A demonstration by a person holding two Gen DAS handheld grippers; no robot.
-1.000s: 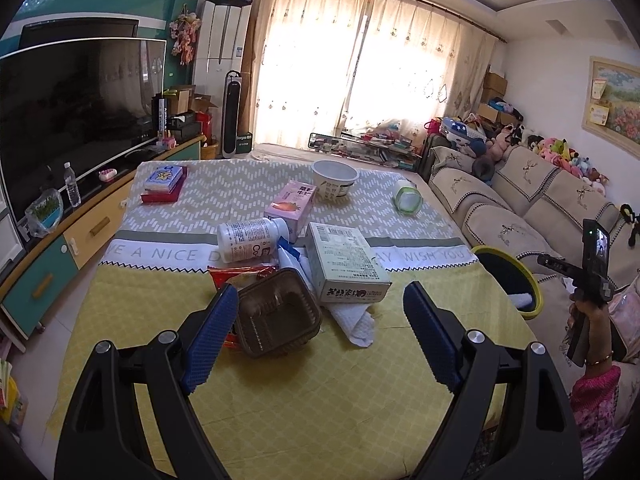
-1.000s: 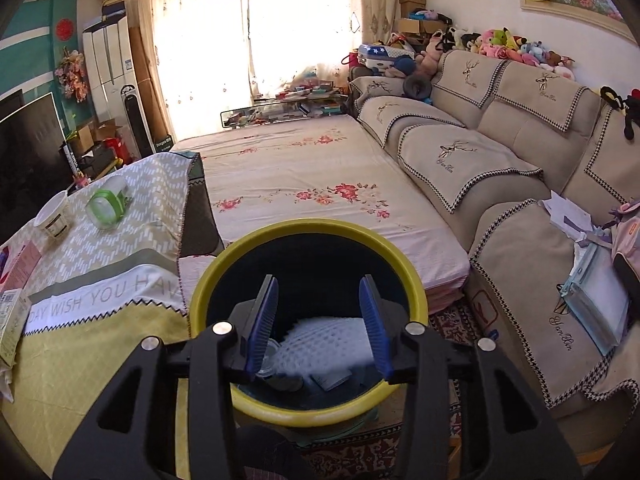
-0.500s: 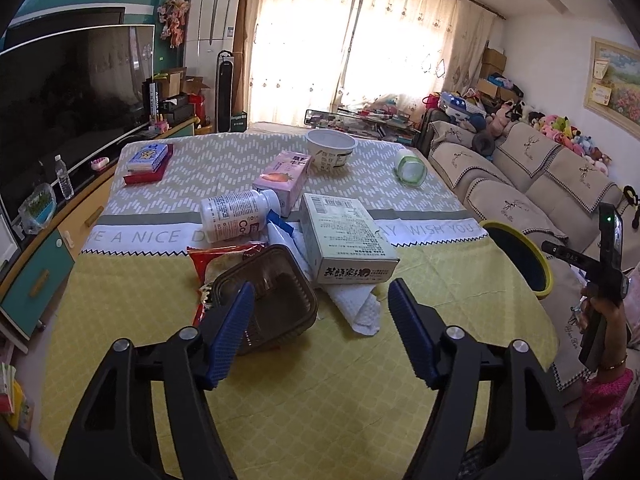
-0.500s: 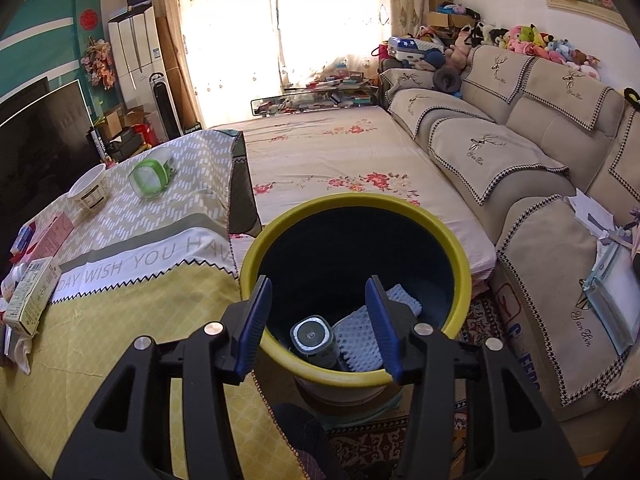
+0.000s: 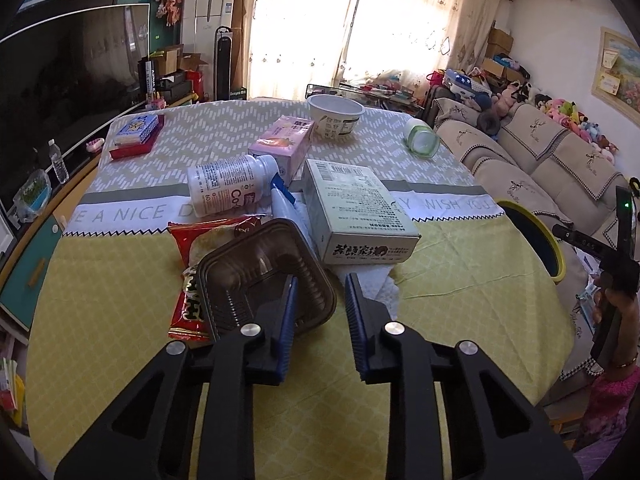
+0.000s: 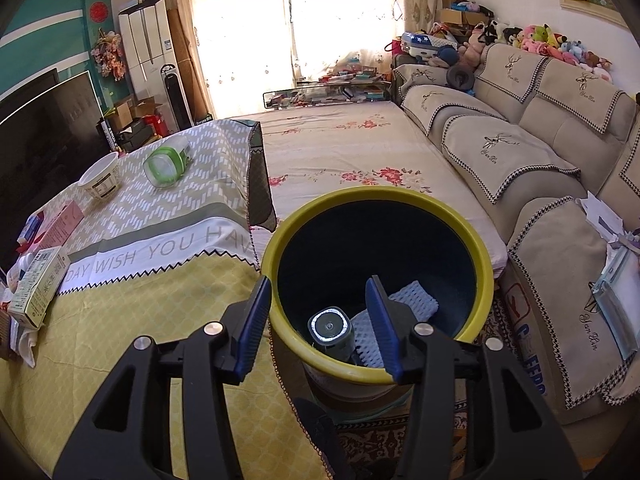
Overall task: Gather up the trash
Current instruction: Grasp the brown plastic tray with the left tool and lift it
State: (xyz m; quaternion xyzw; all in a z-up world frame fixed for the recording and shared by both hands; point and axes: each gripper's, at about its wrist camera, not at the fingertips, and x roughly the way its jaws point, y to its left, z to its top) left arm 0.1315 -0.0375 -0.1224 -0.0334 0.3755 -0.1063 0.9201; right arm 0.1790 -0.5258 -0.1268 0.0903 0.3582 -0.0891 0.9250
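left tool (image 5: 318,312) part-open, straddling near right rim of brown ribbed plastic tray (image 5: 264,276), centre frame; right tool (image 6: 318,316) open, empty, over yellow-rimmed bin (image 6: 478,264).

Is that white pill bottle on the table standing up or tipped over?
Tipped over. The white pill bottle lies on its side on the tablecloth, its label facing upward.

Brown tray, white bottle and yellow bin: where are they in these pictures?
Brown tray (image 5: 256,272), left wrist view, on its ribbed inner floor.
White bottle (image 5: 230,190), left wrist view, on its label.
Yellow bin (image 6: 486,264), right wrist view, on its right rim.
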